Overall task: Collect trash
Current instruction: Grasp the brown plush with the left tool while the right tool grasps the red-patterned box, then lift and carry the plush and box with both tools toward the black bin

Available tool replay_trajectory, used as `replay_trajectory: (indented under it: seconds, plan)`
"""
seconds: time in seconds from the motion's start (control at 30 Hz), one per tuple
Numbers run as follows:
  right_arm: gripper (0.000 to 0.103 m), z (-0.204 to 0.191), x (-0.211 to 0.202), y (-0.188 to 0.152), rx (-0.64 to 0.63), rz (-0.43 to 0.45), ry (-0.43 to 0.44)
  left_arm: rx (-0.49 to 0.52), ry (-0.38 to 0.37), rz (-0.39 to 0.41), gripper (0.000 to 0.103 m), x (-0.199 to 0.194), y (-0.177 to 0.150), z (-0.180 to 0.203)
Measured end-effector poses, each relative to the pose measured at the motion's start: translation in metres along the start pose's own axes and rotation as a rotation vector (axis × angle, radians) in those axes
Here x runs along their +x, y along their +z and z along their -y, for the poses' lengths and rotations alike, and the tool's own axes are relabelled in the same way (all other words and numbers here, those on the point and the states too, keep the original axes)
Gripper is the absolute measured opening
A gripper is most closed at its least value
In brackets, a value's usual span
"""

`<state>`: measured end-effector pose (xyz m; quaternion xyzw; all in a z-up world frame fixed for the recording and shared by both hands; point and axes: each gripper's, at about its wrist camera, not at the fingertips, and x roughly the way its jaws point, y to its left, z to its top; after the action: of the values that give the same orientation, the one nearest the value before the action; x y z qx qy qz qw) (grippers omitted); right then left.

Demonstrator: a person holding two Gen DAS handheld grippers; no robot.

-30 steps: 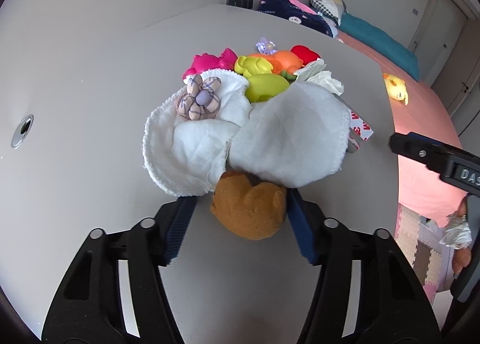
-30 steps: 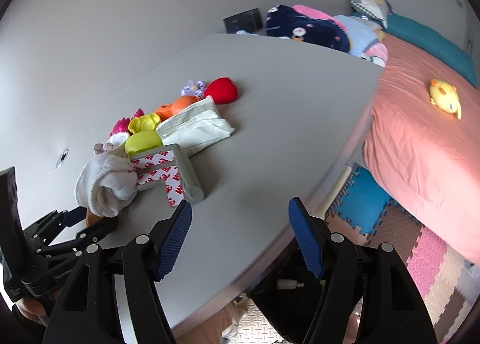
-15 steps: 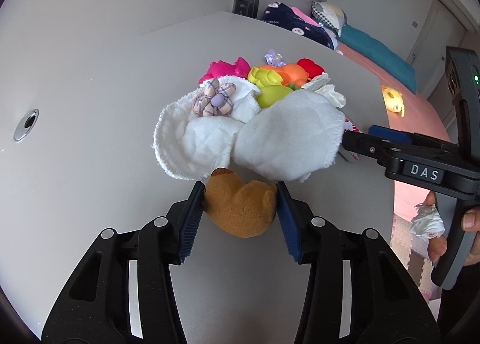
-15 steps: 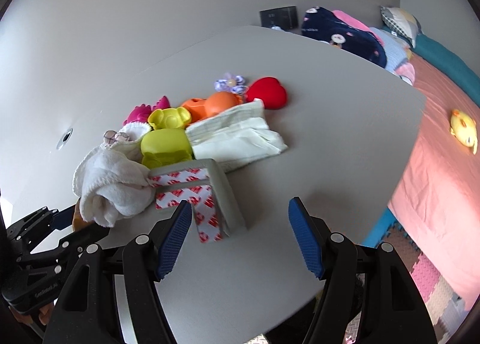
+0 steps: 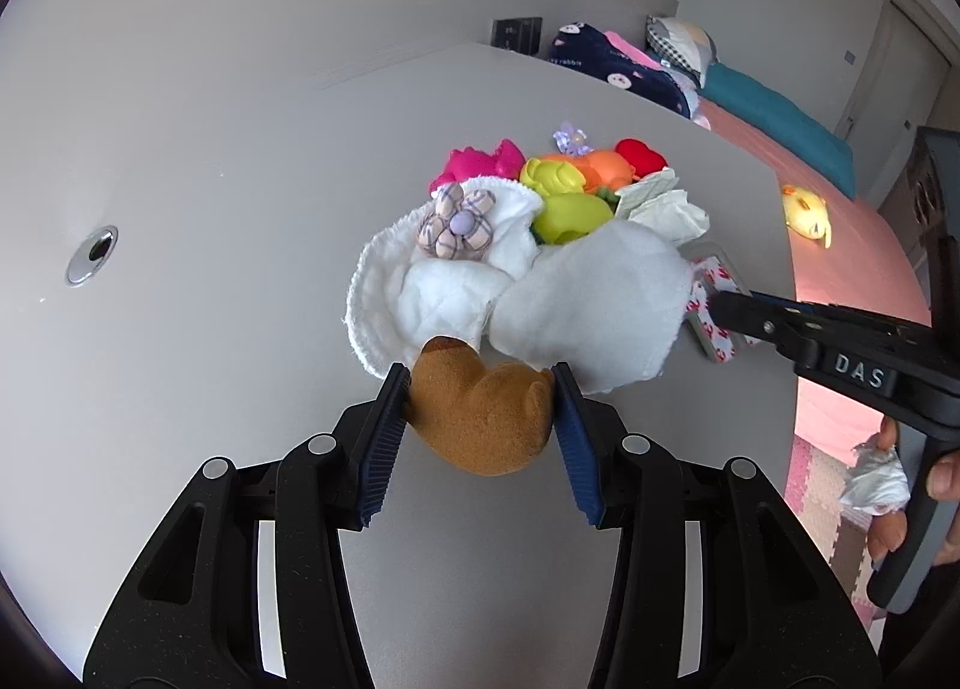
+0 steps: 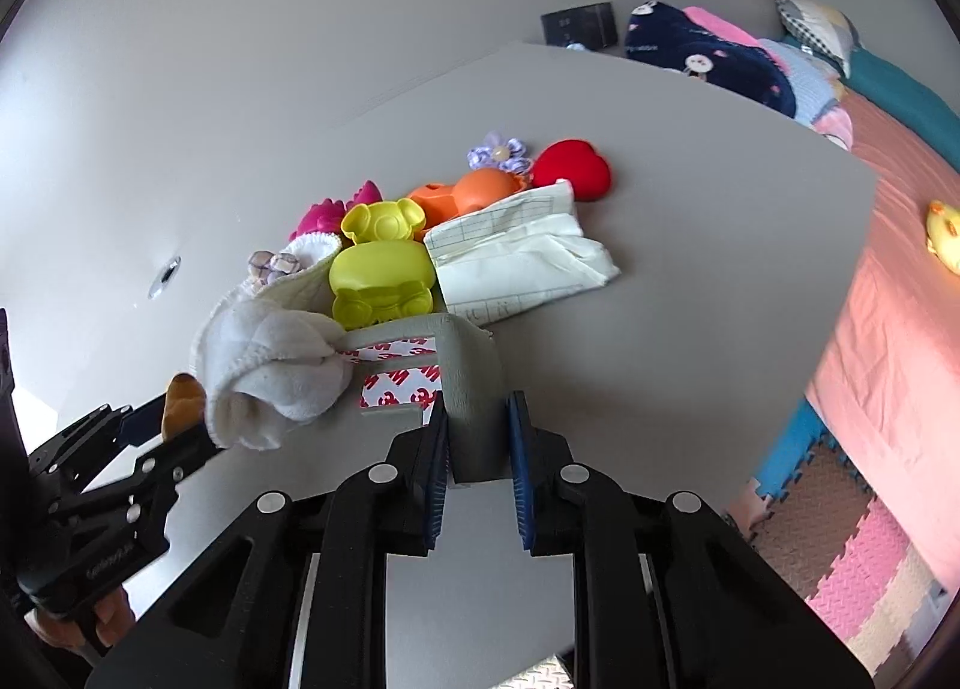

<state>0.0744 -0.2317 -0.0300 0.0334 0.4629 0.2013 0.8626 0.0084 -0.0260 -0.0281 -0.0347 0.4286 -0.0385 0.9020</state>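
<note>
The right gripper [image 6: 477,437] has come in and is now pinching the bendy grey strip [image 6: 471,383] at its end. The left gripper [image 5: 480,407] is squeezing the soft brown toy [image 5: 480,419].

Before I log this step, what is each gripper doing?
Left gripper: closed on the brown plush toy.
Right gripper: closed on the grey foam strip.

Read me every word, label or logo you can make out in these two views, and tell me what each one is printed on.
"DAS": white letters on the black body of the right hand-held gripper.
"3M": repeated red logo on the white backing of the grey foam tape strip.
Small script on the left hand-held gripper body: too blurred to read.
Faint grid and marks on the folded white paper: unreadable.
Text on the navy blanket: too small.
</note>
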Motion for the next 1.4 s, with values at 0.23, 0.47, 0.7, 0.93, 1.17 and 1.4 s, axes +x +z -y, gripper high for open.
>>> replay_trajectory:
  seconds: [0.23, 0.47, 0.7, 0.93, 1.17, 1.4]
  plan:
    - [0.02, 0.01, -0.03, -0.014, 0.033, 0.044, -0.015, 0.007, -0.012, 0.002, 0.047, -0.01, -0.009, 0.007]
    - [0.02, 0.026, -0.056, -0.025, 0.054, 0.084, -0.024, 0.046, -0.039, 0.0, 0.047, -0.016, -0.012, 0.031]
    - [0.02, 0.053, -0.082, -0.042, 0.103, 0.113, -0.053, 0.119, -0.092, -0.013, 0.047, -0.014, -0.012, 0.071]
    - [0.02, 0.085, -0.104, -0.059, 0.163, 0.14, -0.1, 0.186, -0.151, -0.035, 0.047, -0.008, -0.012, 0.11]
    - [0.02, 0.113, -0.123, -0.077, 0.219, 0.154, -0.149, 0.263, -0.205, -0.063, 0.047, -0.002, -0.015, 0.148]
    - [0.02, 0.138, -0.138, -0.096, 0.277, 0.162, -0.197, 0.347, -0.26, -0.091, 0.047, 0.003, -0.022, 0.184]
